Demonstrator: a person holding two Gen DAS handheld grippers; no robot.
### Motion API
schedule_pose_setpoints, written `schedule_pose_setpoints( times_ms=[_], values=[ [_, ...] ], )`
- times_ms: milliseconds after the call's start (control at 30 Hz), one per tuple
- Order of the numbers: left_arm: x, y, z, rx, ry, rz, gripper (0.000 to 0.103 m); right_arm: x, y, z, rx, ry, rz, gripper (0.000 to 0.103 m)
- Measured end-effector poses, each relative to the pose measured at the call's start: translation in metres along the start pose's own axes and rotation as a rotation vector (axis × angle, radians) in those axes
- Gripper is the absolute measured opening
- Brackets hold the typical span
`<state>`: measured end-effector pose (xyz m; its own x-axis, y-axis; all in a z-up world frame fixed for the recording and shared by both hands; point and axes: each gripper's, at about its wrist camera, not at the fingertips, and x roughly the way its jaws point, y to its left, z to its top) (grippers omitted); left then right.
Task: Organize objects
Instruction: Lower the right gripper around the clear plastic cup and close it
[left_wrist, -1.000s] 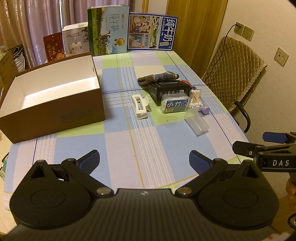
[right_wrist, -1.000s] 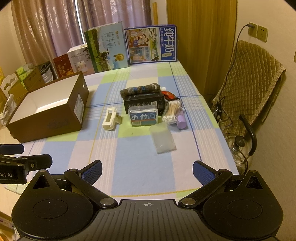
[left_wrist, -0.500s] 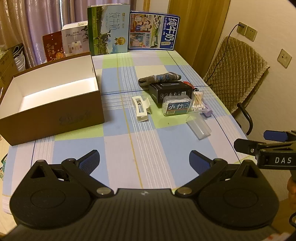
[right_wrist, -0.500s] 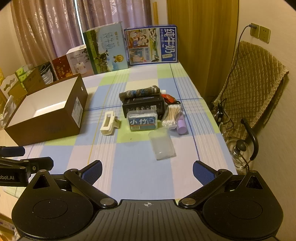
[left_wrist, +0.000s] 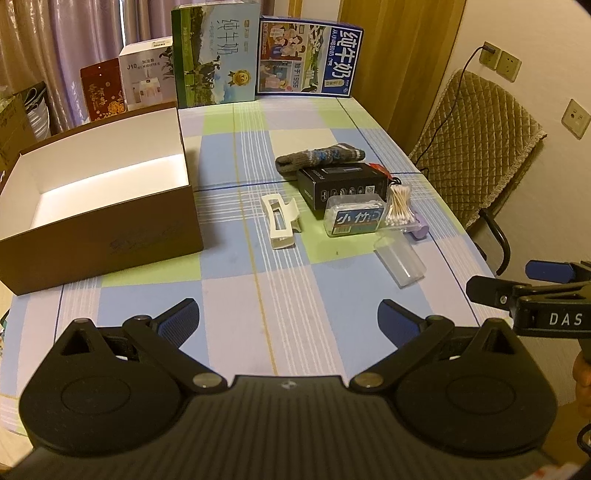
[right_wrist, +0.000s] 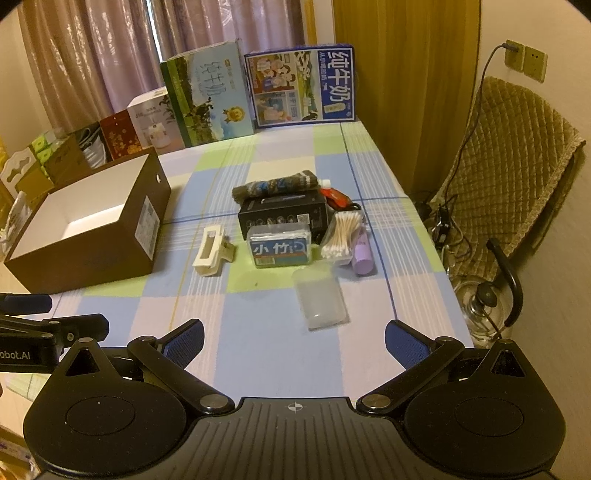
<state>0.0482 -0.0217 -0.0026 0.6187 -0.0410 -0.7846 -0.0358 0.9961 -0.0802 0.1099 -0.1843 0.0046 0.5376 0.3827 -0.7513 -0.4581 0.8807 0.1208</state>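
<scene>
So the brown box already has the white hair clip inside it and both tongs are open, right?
Not quite. The brown box is empty in both wrist views; the white hair clip lies on the tablecloth beside it. Both the left tongs and right tongs are open.

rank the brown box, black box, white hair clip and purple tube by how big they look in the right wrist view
1. brown box, clearly largest
2. black box
3. white hair clip
4. purple tube, partly hidden by the cotton swabs, so its rank below the clip is unsure
</scene>
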Motion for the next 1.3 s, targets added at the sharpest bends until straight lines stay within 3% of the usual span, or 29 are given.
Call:
schedule_pose_setpoints(
  times_ms=[533,933,1300],
  values=[
    [0.028,-0.007,0.020,-0.023,0.029,0.021,0.102,0.029,-0.020,0.021,0.000,0.017,0.027,0.101],
    [0.050,-0.007,0.030,-0.059,0.039,0.057,0.102,0.057,-0.027,0.028,-0.042,-0.023,0.052,0.101],
    [0.080,-0.006,0.038,-0.078,0.076,0.073,0.102,0.098,-0.041,0.026,-0.076,0.019,0.042,0.101]
  ],
)
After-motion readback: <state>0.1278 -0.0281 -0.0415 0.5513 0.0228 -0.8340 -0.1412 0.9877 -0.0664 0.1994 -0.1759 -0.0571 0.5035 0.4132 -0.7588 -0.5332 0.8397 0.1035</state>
